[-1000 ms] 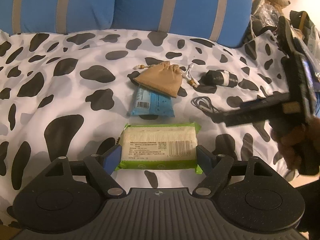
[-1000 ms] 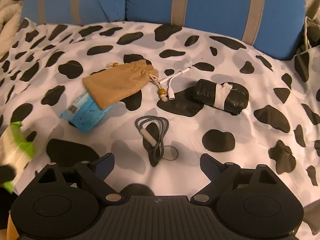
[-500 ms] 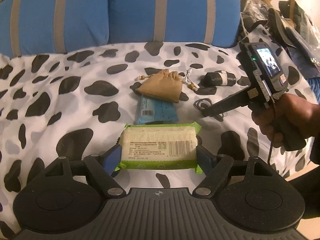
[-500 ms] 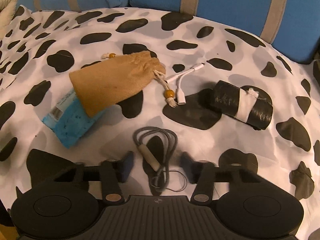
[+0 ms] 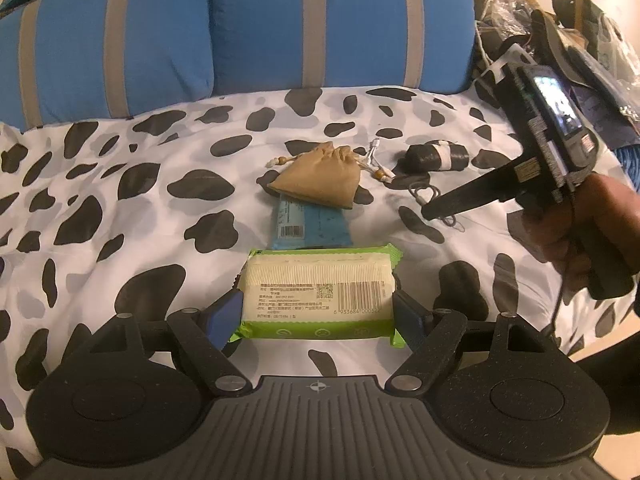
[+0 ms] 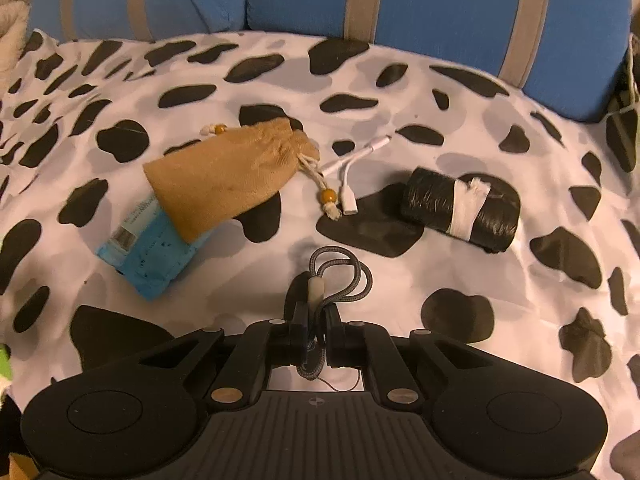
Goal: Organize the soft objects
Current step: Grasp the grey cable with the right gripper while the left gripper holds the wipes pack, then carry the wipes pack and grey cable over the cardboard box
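Grey cord pinched, wipes pack clamped

The braided grey cord (image 6: pixel 340 276) is nipped between the right gripper (image 6: pixel 316 322)'s closed-up fingers, loops flopping onto the cow-print blanket (image 6: pixel 440 128). Left gripper (image 5: pixel 318 314) squeezes the green wipes pack (image 5: pixel 318 292) widthwise. Risk imo: the grip only catches one strand, so lifting could let the coil unravel or slip out.

Home bedroom: cow-print bedsheet (image 6: pixel 460 92), blue striped pillows (image 5: pixel 320 28).

- Left gripper (image 5: pixel 318 312): black speckled body, ribbed grey centre plate, silver screws, blue pads.
- Right gripper (image 6: pixel 316 320): same black build, small lit screen.
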Action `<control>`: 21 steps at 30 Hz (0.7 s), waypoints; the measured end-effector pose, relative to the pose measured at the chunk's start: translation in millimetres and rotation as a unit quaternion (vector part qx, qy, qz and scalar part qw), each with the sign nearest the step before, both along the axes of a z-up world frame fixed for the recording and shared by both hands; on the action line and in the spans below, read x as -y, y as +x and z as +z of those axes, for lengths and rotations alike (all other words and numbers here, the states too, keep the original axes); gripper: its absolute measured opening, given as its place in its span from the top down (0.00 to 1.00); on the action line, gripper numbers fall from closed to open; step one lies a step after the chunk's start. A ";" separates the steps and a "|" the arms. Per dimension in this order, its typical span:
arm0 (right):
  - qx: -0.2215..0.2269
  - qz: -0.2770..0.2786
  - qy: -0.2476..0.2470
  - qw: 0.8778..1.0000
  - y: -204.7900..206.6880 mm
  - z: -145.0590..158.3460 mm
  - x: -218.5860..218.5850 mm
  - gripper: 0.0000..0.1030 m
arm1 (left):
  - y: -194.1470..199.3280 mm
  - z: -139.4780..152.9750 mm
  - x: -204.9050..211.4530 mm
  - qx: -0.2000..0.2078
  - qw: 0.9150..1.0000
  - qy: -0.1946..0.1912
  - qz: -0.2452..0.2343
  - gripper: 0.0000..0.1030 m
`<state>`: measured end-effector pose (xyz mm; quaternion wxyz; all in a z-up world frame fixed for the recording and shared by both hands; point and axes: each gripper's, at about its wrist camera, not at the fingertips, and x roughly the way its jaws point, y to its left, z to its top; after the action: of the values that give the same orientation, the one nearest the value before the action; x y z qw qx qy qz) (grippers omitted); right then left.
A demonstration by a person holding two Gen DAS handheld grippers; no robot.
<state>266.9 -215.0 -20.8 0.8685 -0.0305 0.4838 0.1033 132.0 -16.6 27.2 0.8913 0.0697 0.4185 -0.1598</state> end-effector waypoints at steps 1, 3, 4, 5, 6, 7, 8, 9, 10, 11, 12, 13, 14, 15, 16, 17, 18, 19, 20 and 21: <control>0.003 0.001 0.003 1.000 -3.1 3.8 0.7 0.90 | -0.8 0.5 0.4 0.001 1.000 0.000 0.000 0.24; 0.011 0.004 0.011 1.000 -11.2 12.3 2.2 0.90 | -1.8 1.6 0.3 0.004 1.000 0.001 0.001 0.24; 0.015 0.006 0.013 1.000 -15.1 16.7 2.6 0.90 | -2.0 2.2 0.6 0.005 1.000 0.001 0.002 0.24; 0.019 0.008 0.016 1.000 -19.5 21.2 3.3 0.90 | -2.5 3.2 0.9 0.007 1.000 0.001 0.003 0.24; 0.021 0.009 0.020 1.000 -22.6 24.5 4.0 0.90 | -3.2 4.2 2.0 0.009 1.000 0.000 0.003 0.24; 0.024 0.009 0.026 0.999 -26.5 28.4 5.1 0.90 | -4.3 5.6 3.1 0.012 1.000 -0.001 0.003 0.24; 0.027 0.010 0.029 0.999 -29.3 30.9 5.7 0.90 | -5.7 7.1 4.0 0.015 1.000 -0.002 0.001 0.24; 0.029 0.010 0.032 0.999 -32.8 33.4 6.3 0.90 | -7.0 8.9 5.2 0.018 1.000 -0.005 -0.001 0.24; 0.031 0.011 0.034 0.999 -36.4 35.4 7.1 0.90 | -8.6 10.7 6.5 0.020 1.000 -0.009 -0.005 0.24; 0.031 0.011 0.037 0.999 -40.0 37.0 7.7 0.90 | -10.0 12.2 8.0 0.022 1.000 -0.012 -0.008 0.24; 0.031 0.011 0.039 0.999 -44.1 38.5 8.5 0.90 | -12.1 13.9 9.7 0.026 1.000 -0.014 -0.011 0.24; 0.032 0.012 0.040 0.999 -48.6 40.1 9.2 0.90 | -14.2 15.3 10.9 0.028 0.999 -0.015 -0.013 0.24; 0.033 0.014 0.043 0.998 -53.2 41.8 10.0 0.90 | -16.0 16.3 12.1 0.031 0.999 -0.017 -0.016 0.24; 0.033 0.015 0.047 0.998 -57.1 43.3 10.5 0.90 | -18.0 17.1 12.9 0.033 0.999 -0.019 -0.018 0.24; 0.033 0.017 0.050 0.998 -61.9 45.2 11.1 0.90 | -20.6 17.7 14.0 0.035 0.999 -0.019 -0.021 0.24; 0.034 0.019 0.052 0.998 -67.1 46.9 11.7 0.90 | -23.3 18.1 15.2 0.039 0.999 -0.018 -0.024 0.24; 0.034 0.021 0.054 0.998 -72.1 48.1 12.4 0.90 | -25.7 18.6 16.4 0.043 0.999 -0.017 -0.027 0.24; 0.033 0.022 0.056 0.998 -76.7 48.8 13.2 0.90 | -29.3 19.5 17.6 0.048 0.998 -0.016 -0.031 0.24; 0.033 0.022 0.057 0.998 -81.8 49.5 14.3 0.90 | -32.0 19.9 18.1 0.051 0.998 -0.017 -0.035 0.24; 0.032 0.021 0.058 0.998 -86.5 50.0 15.8 0.90 | -35.2 20.4 17.9 0.052 0.998 -0.021 -0.039 0.24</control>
<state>180.4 -230.7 29.2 0.8816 0.0060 0.4480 0.1485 96.8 -34.5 47.6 0.9062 0.0751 0.3650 -0.1997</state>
